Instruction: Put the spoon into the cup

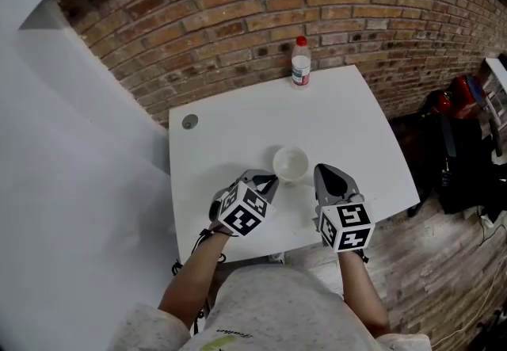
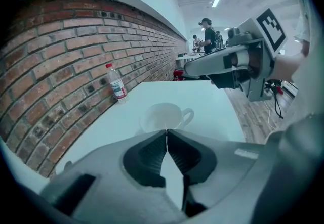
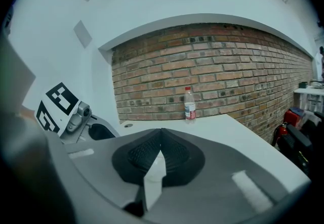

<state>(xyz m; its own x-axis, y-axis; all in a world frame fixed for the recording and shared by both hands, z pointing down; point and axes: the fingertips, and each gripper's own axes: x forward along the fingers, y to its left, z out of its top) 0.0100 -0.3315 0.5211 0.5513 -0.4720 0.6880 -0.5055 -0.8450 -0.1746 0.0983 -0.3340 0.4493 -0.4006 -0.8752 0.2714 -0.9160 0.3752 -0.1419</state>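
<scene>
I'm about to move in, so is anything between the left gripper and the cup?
Nothing visible. The cup sits right ahead of the left gripper, whose jaws are shut, with only bare table between. The bottle stands far back by the wall. No spoon shows.

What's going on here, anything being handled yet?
A person holds a gripper in each hand over a white table. The left gripper and right gripper both have their jaws closed on nothing, one on each side of the white cup. No spoon shows in any view. A water bottle stands at the table's far edge.
</scene>
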